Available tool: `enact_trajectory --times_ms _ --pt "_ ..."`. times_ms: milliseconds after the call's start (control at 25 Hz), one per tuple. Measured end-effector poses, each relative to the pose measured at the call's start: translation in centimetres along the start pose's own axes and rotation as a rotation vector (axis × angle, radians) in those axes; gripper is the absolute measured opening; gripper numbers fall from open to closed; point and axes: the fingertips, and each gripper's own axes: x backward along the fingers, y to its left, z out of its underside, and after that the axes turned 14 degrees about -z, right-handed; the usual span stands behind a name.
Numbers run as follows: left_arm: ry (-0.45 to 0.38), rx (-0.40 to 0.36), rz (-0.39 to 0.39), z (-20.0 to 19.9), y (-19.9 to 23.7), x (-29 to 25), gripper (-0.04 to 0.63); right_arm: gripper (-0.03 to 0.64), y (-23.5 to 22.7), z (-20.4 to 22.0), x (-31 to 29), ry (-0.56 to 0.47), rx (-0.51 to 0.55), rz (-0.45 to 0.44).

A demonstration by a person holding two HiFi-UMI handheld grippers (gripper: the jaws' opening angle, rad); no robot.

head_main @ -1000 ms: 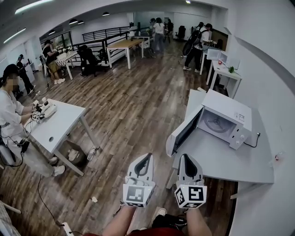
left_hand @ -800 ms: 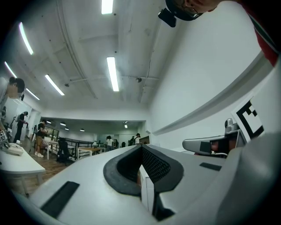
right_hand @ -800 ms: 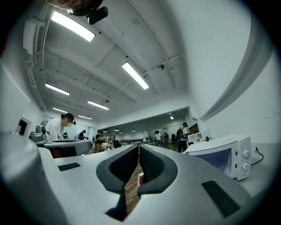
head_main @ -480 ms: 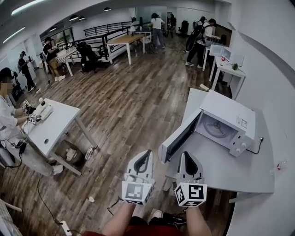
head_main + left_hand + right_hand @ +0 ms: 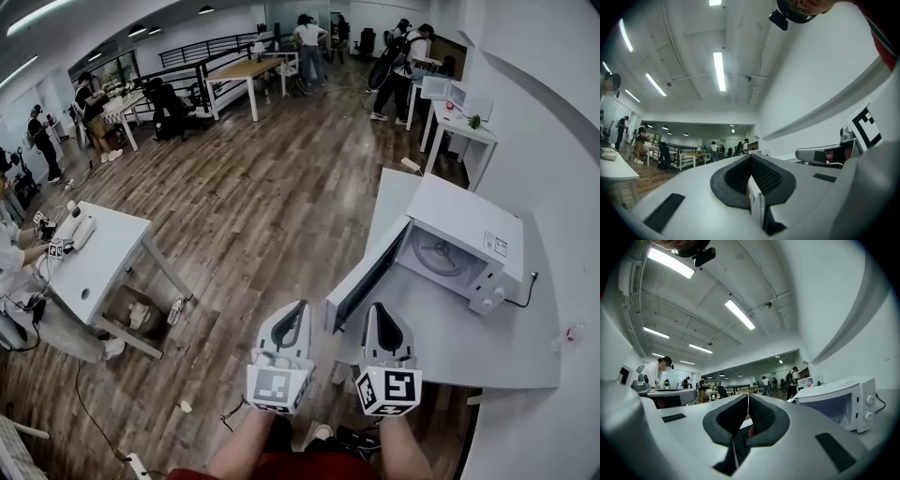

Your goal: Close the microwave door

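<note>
A white microwave (image 5: pixel 469 225) stands on a white table (image 5: pixel 450 328) against the right wall, its cavity and glass turntable showing. Its door (image 5: pixel 361 281) hangs wide open toward me, the dark window facing left. The microwave (image 5: pixel 843 401) also shows at the right of the right gripper view. My left gripper (image 5: pixel 302 306) is shut and empty, just left of the door's near edge. My right gripper (image 5: pixel 378 307) is shut too, over the table's front, just right of the door. In their own views the left gripper (image 5: pixel 751 157) and right gripper (image 5: pixel 748 396) have their tips meeting.
A white desk (image 5: pixel 89 262) with devices stands at the left, a box under it. Wood floor stretches ahead to more tables (image 5: pixel 246 70) and several people far off. Another white table (image 5: pixel 450 122) stands beyond the microwave along the right wall.
Both grippers have come closer to the microwave; the open door now sits between and just ahead of their tips. The door has not swung.
</note>
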Motion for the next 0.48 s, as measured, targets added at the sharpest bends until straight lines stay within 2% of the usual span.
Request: enact_trajectory --times_ms 160,480 --pt "0.009 0.008 0.044 1.2 0.7 -1.4 0.026 0.029 -0.1 0.9 -1.3 0.019 -0.003 0.035" --pt "0.011 0.034 0.212 3.6 1.0 -4.7 0.026 0.029 -0.9 3.3 -3.7 0.068 -0.015 0.139"
